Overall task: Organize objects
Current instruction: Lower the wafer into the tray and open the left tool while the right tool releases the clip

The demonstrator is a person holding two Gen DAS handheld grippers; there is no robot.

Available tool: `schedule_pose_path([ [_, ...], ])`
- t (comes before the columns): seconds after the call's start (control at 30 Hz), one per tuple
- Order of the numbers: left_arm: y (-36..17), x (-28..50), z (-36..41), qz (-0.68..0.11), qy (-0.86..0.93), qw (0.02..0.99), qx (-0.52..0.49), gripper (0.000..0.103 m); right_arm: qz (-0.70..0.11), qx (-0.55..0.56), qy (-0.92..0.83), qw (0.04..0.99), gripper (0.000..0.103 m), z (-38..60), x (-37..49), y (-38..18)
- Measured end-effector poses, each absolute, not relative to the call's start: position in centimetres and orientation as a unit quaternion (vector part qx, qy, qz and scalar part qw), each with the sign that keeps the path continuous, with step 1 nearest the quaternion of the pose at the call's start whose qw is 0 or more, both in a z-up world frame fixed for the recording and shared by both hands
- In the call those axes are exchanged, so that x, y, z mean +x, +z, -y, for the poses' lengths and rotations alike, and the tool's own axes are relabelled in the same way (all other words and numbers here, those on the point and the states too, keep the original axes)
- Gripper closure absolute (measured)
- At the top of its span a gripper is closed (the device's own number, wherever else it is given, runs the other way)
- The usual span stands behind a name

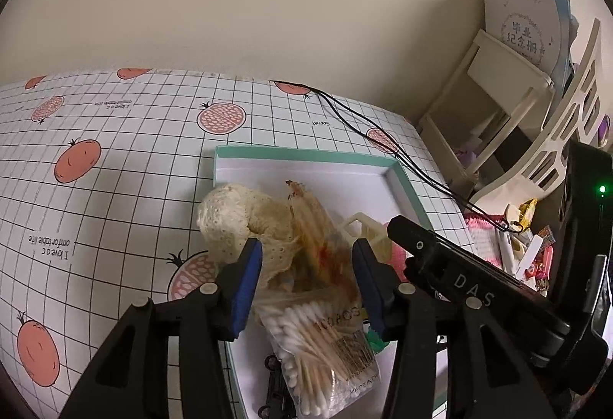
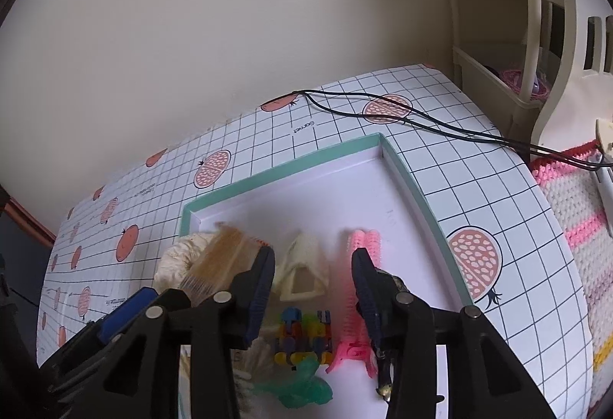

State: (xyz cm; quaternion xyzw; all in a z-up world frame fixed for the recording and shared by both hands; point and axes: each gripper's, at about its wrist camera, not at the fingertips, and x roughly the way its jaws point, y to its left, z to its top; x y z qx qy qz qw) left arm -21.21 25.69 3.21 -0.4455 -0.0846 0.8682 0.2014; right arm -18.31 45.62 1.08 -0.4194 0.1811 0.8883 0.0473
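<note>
**Left wrist view: swab bag between spread fingers over the tray**

Left wrist view shows a teal-rimmed tray (image 1: 406, 181) on the gridded table (image 1: 115, 158), black cables (image 1: 367, 128) trailing toward a cream rack (image 1: 509, 105) at upper right. A cream knitted piece (image 1: 230, 216) crowds the tray's left edge. The left gripper (image 1: 306, 273) has its fingers apart, with the cotton swab bag (image 1: 322, 334) lying between them in the lower centre; contact is unclear.

Right wrist view shows the right gripper (image 2: 314, 281) with fingers apart above the tray, a cream clip (image 2: 304, 269) between them, a pink roller clip (image 2: 360, 304) just beside the right finger, colourful blocks (image 2: 302, 336) and a green piece (image 2: 306, 386) below.
</note>
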Motion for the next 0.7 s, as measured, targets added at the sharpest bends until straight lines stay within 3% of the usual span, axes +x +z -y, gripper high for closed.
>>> schedule_pose_path([
  [0.47,4.1,-21.6,-22.0,0.107,0.880,0.130,-0.444,0.053,-0.123,-0.430,0.893,0.041,0.057,-43.4,-17.4,1.5],
  [0.57,3.7,-21.8,-20.9,0.109,0.880,0.110,-0.448,0.053,-0.110,-0.431,0.895,0.037,0.049,-42.8,-17.4,1.4],
  [0.7,3.4,-21.6,-19.8,0.111,0.884,0.088,-0.445,0.035,-0.104,-0.430,0.896,0.025,0.037,-42.2,-17.1,1.4],
])
